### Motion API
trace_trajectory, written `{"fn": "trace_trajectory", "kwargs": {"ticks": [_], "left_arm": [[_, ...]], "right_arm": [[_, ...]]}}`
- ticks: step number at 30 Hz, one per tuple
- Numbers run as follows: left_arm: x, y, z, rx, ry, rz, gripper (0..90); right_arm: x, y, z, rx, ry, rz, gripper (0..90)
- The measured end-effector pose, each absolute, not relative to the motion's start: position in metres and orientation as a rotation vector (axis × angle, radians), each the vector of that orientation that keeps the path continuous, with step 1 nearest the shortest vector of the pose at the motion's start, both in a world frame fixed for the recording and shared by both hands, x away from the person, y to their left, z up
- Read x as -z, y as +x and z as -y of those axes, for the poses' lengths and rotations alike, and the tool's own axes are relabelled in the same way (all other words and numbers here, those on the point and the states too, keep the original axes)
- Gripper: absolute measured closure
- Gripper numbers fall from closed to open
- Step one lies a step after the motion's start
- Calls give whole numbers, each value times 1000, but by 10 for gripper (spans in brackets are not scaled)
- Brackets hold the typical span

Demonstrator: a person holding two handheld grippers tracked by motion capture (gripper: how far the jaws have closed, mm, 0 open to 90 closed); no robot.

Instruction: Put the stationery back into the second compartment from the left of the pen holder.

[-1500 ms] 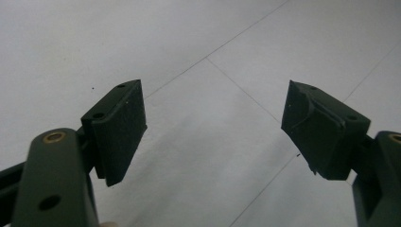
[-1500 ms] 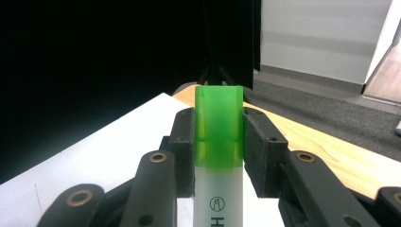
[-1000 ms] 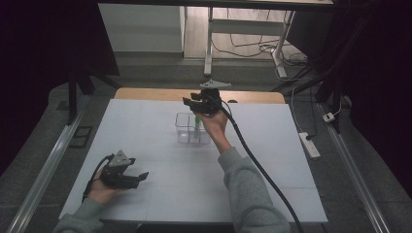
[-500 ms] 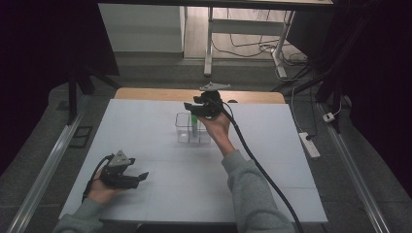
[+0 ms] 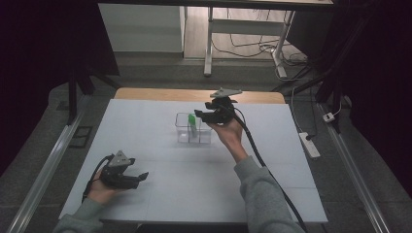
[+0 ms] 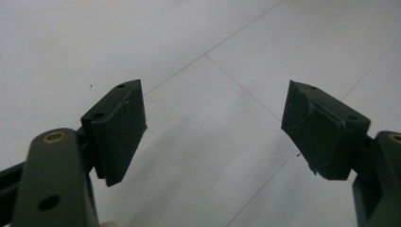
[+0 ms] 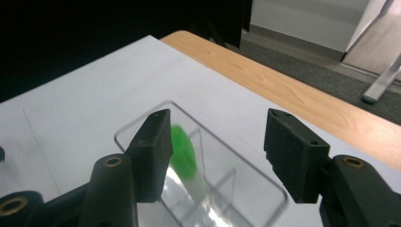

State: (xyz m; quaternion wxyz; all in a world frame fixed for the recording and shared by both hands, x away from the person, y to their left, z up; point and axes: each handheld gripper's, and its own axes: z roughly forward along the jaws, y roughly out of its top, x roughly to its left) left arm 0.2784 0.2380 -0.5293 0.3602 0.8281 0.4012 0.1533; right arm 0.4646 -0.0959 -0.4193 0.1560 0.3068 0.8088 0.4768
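Observation:
A clear compartmented box (image 5: 206, 137) stands on the white table top, and a tube with a green cap (image 5: 192, 120) sits upright in its left part. My right gripper (image 5: 198, 115) hovers just right of the cap at the box's far side. In the right gripper view its jaws (image 7: 217, 127) have just been opening. They stand apart over the box rim (image 7: 236, 156), the green cap (image 7: 183, 151) beside the left pad and free of it. My left gripper (image 5: 143, 177) rests low at the near left, open (image 6: 213, 127) over bare table.
The white table top (image 5: 194, 194) stretches wide around the box. A wooden strip (image 5: 145, 93) runs along its far edge. My right gripper's cable (image 5: 262, 165) trails back along the forearm. A power strip (image 5: 309, 144) lies on the floor to the right.
My right gripper has shifted a little to the right off the box and its jaws have spread. The green-capped tube stays in the box. The left hand has not moved.

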Motion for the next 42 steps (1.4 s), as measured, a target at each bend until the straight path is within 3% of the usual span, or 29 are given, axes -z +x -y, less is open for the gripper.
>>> {"fn": "trace_trajectory", "kwargs": {"ticks": [16, 42], "left_arm": [[529, 279, -238, -393, 2136, -1039, 220], [530, 278, -236, -396, 2138, -1048, 219]], "right_arm": [[433, 428, 153, -1258, 901, -2378, 387], [484, 354, 264, -1178, 1028, -2382, 378]]}}
